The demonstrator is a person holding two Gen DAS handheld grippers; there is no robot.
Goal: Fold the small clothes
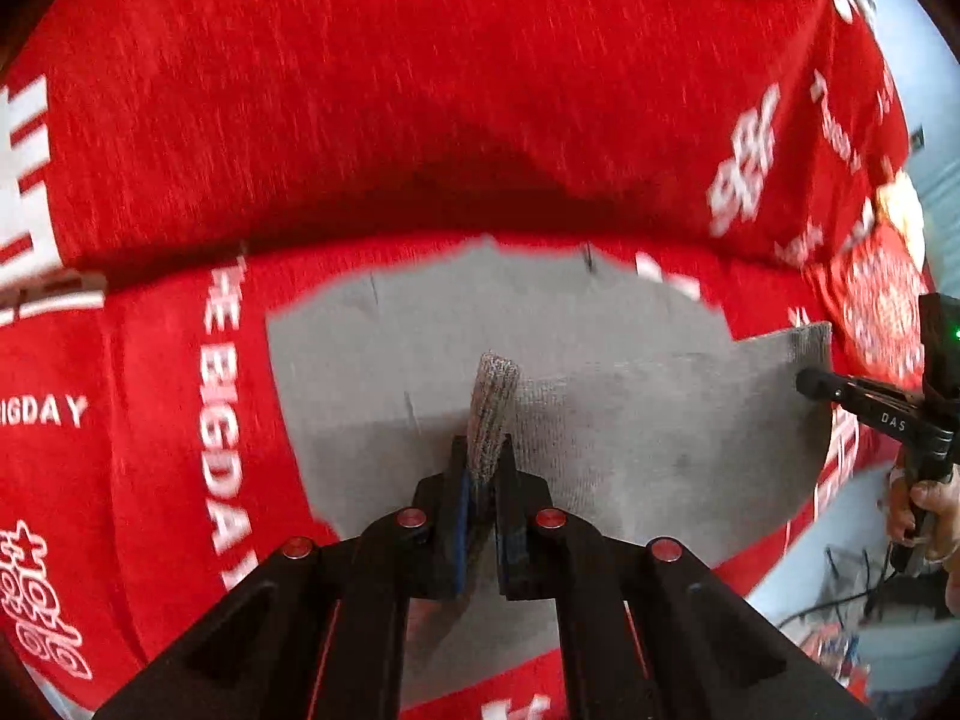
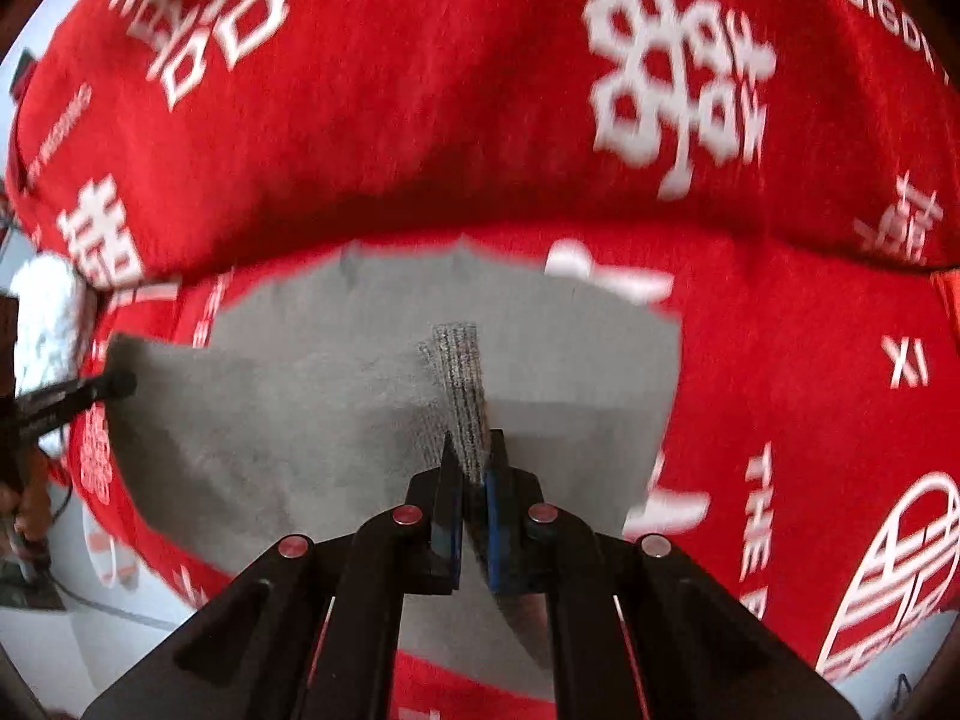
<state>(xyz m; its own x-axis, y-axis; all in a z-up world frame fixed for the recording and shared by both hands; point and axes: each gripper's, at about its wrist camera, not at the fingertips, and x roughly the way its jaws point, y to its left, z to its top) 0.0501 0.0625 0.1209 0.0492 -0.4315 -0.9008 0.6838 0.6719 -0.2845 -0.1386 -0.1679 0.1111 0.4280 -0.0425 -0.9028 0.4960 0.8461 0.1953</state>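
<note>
Red blanket (image 1: 420, 108) under work area, white print "BIGDAY", "XI". Grey garment (image 1: 630, 432) at 6 o'clock; left gripper (image 1: 483, 480) and right gripper (image 2: 474, 468) each pinching ribbed hem.

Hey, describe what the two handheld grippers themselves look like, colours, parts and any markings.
Both the left gripper and right gripper are matte black linkages with round red-silver rivets and blue-lined fingers. Seen from the left wrist, the right gripper shows white "DAS" lettering and a green light.

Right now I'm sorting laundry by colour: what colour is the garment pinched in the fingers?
Plain grey garment, with a darker ribbed edge; clearest in the right wrist view.
</note>
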